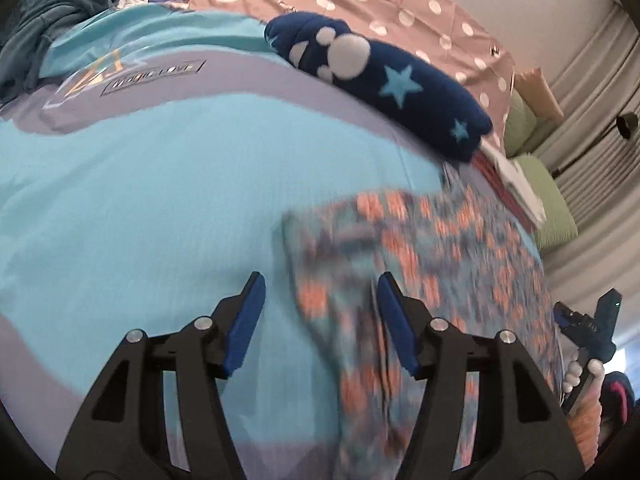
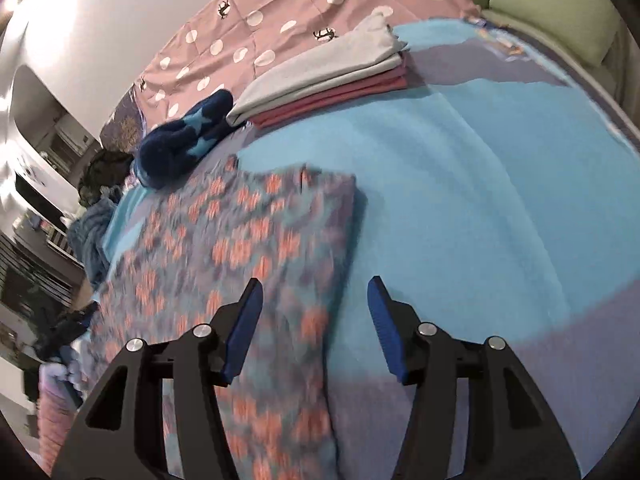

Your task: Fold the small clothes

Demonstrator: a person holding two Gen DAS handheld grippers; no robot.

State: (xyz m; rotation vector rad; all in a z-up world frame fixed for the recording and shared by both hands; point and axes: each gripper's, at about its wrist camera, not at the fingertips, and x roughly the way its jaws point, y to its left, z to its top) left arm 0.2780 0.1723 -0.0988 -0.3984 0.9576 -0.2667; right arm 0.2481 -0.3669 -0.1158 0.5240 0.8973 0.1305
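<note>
The floral garment (image 2: 248,248) lies flat on the blue bedspread (image 2: 460,184), its long axis running away from the cameras toward the navy star-patterned socks (image 2: 188,140) at its far end; in the right wrist view it fills the left half of the bed, with one straight far edge and a square far-right corner, while its near end is cut off below the frame and behind the tongs; the print is smeared by motion blur, so folds and seams are hard to make out, though it appears to be a single flat layer. The left gripper (image 1: 320,316) hangs over the garment's left edge with jaws spread and nothing between the pads; the right gripper (image 2: 316,320) hangs over the garment's right edge, likewise spread and empty. Beyond the socks, a stack of folded grey and pink clothes (image 2: 324,80) rests by the dotted pink quilt (image 2: 280,12); a heap of dark teal clothing (image 1: 52,28) sits far left, partly cut off.
</note>
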